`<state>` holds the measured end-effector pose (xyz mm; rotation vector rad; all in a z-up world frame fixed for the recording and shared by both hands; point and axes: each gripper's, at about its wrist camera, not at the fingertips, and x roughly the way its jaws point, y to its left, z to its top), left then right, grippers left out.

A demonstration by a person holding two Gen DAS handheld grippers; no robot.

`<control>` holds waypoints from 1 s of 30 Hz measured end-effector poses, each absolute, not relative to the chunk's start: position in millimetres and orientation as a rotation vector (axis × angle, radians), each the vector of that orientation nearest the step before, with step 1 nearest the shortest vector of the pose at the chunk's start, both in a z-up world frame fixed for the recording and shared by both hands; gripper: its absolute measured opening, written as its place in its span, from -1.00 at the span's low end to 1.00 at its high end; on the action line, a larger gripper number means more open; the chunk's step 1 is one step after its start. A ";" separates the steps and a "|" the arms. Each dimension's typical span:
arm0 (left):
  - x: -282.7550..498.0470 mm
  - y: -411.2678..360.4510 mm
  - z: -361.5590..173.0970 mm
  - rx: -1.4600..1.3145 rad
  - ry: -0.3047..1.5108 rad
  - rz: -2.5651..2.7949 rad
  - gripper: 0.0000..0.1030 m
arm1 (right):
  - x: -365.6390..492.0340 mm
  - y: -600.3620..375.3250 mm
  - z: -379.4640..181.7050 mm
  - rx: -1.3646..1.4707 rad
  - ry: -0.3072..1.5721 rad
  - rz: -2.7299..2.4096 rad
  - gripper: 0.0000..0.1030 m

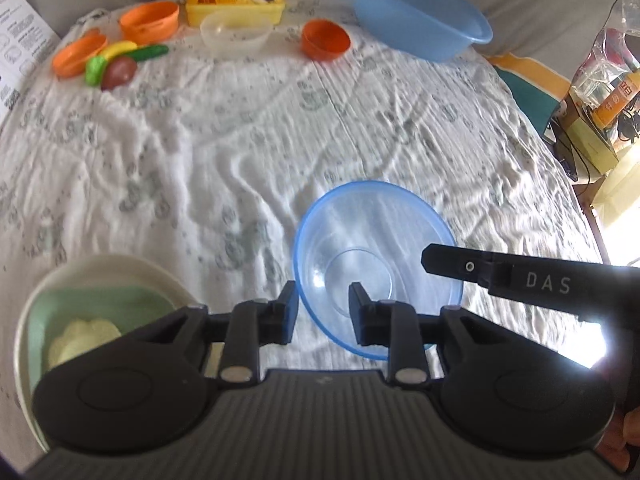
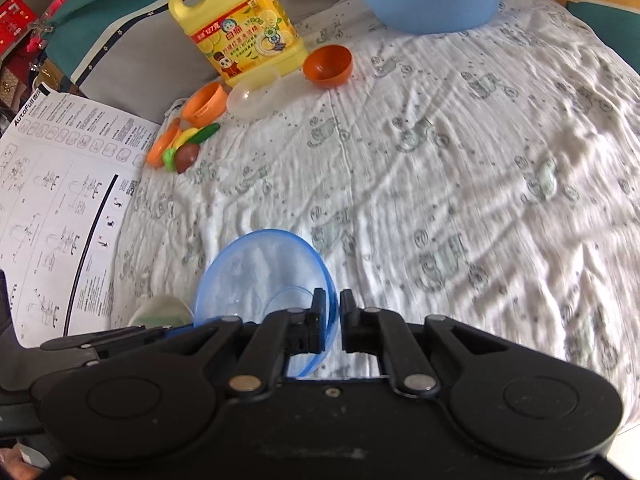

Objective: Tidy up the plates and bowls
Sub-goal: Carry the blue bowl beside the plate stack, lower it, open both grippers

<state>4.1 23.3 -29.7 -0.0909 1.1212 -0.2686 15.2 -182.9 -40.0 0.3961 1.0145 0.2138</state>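
Grippers share one clear blue bowl point(image 1: 378, 268) above the wrinkled bedsheet point(image 1: 200, 152): right gripper point(image 2: 330, 322) pinches its rim, left gripper point(image 1: 323, 312) straddles the opposite edge, apparently steadying it for stacking.

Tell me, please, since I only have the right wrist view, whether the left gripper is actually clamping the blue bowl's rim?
Observer: Not clamping. The left gripper straddles the near rim of the clear blue bowl, one finger outside and one inside, with the jaws apart.
Operator: Thank you. What is the pale thing left of the bowl?
Observer: A cream dish holding a green plate, with a pale yellow piece on the plate.
Operator: Does that dish touch the bowl?
Observer: No, bare cloth shows between them.
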 end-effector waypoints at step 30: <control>-5.1 22.1 -53.9 -0.091 1.154 -0.258 -0.42 | 7.7 -174.2 -61.4 0.379 1.076 0.207 -0.81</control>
